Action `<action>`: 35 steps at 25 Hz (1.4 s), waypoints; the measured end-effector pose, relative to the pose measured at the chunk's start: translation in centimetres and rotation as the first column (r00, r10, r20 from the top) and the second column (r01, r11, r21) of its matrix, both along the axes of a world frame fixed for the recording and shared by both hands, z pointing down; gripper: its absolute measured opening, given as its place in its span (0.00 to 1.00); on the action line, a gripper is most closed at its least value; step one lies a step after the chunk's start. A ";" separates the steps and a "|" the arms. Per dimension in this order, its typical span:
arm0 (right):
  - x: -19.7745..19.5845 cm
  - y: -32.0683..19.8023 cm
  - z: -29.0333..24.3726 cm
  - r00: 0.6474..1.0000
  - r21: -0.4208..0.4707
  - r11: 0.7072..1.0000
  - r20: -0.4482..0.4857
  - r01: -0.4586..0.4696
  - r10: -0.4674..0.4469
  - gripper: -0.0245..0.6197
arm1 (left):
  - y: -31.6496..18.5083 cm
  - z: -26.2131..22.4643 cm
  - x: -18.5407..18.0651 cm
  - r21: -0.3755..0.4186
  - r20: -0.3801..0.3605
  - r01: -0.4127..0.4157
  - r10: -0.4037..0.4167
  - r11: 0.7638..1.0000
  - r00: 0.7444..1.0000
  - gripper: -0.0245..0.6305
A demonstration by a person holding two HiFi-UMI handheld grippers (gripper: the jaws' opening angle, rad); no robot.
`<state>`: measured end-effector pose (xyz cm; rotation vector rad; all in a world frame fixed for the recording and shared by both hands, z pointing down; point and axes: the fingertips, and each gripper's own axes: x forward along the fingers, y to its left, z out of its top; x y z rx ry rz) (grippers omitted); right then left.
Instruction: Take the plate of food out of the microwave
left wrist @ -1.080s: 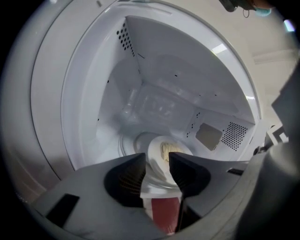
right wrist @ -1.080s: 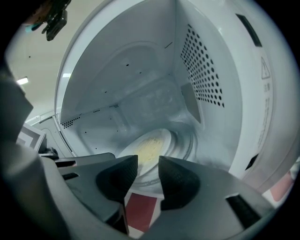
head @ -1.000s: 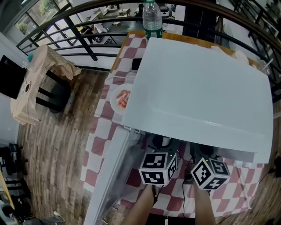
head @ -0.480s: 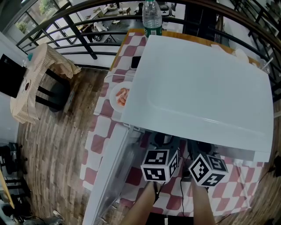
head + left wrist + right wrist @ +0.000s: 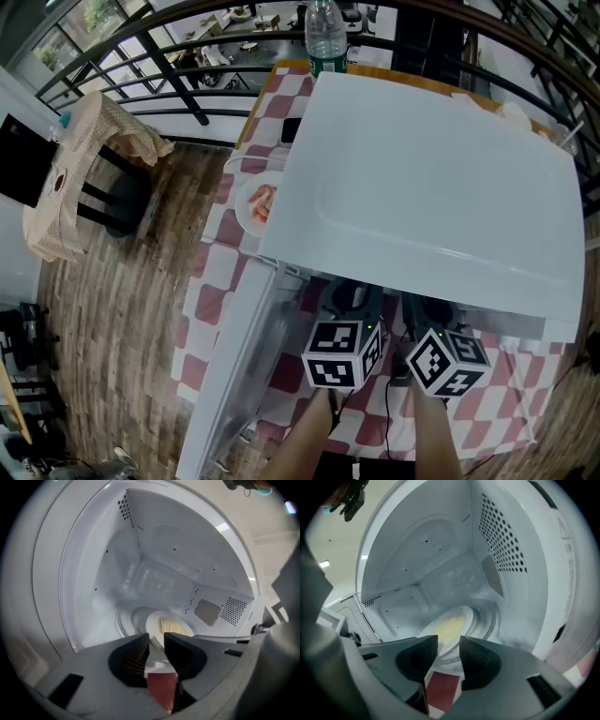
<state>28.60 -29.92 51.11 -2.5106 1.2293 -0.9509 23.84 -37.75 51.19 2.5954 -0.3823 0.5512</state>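
Checked red-and-white cloth point(image 5: 214, 302) covers the table. In the head view the white microwave point(image 5: 422, 187) fills most of the picture, its door point(image 5: 234, 375) swung open to the left. A water bottle point(image 5: 325, 33) stands behind it, and a small plate with pink food point(image 5: 258, 206) lies on the cloth beside it. The left gripper point(image 5: 349, 302) and right gripper point(image 5: 433, 316) reach side by side into the opening, their tips hidden under the oven's top.

In the left gripper view, the plate of food point(image 5: 165, 623) sits on the glass turntable point(image 5: 124, 620) in the middle of the cavity floor. It is white with a pale yellow heap on it. These jaws have just been closing and stand at a narrow gap. The plate's near rim lies right at their tips, yet nothing looks pinched; only the oven sill and cloth show through the gap.

In the right gripper view, the same plate lies just beyond the tips, a touch to the left. These jaws have also just come in a little, stand somewhat wider than the left pair, and hold nothing.

I'd judge the plate stiff, moderately heavy, breakable, with a smooth glazed rim that could slip. It may be hot, and the food looks loose. The rim is the place to grip, one gripper on each side, keeping the plate level.
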 end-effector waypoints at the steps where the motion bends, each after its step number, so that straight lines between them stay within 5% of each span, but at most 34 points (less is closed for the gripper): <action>1: -0.1 0.1 0.0 1.000 -0.002 1.000 0.000 0.000 0.000 0.29 | 0.1 0.0 -0.1 0.001 0.002 -0.001 0.001 1.000 1.000 0.21; 27: -3.9 2.9 -0.4 1.000 -0.013 1.000 0.021 0.014 -0.013 0.29 | 2.9 -0.4 -4.2 -0.036 0.019 0.037 -0.037 0.999 0.999 0.20; 35: -3.2 3.9 -0.3 0.994 0.017 0.997 0.076 -0.076 0.075 0.31 | 1.6 -0.2 -5.5 -0.162 -0.014 0.151 -0.155 0.975 0.988 0.24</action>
